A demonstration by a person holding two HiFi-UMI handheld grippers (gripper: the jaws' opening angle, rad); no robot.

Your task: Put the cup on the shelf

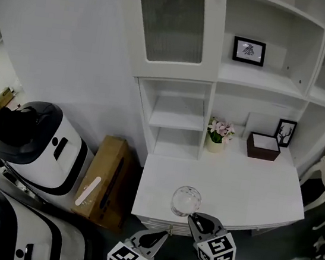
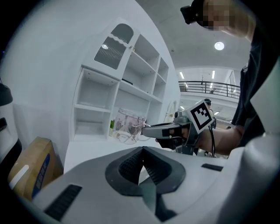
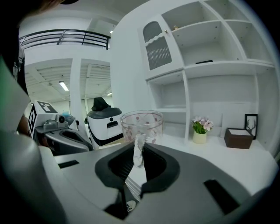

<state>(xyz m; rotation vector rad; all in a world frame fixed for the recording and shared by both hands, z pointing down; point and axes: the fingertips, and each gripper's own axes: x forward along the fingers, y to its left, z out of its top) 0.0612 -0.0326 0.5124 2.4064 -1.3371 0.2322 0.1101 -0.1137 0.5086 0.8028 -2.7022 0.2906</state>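
A clear glass cup (image 1: 186,200) with a pink pattern hangs just over the front edge of the white desk (image 1: 244,189). My right gripper (image 1: 196,221) is shut on the cup's handle from below; the right gripper view shows the cup (image 3: 141,124) upright above the closed jaws of that gripper (image 3: 139,159). Low and to the left of it, my left gripper (image 1: 159,235) is shut and holds nothing. In the left gripper view the cup (image 2: 128,126) sits at the tip of the right gripper (image 2: 166,130). The white shelf unit (image 1: 179,120) stands behind the desk.
A flower pot (image 1: 219,134), a brown box (image 1: 263,146) and a small picture frame (image 1: 285,133) stand at the back of the desk. Another framed picture (image 1: 249,51) is on a higher shelf. A cardboard box (image 1: 104,181) and white-and-black machines (image 1: 34,144) are on the floor at left.
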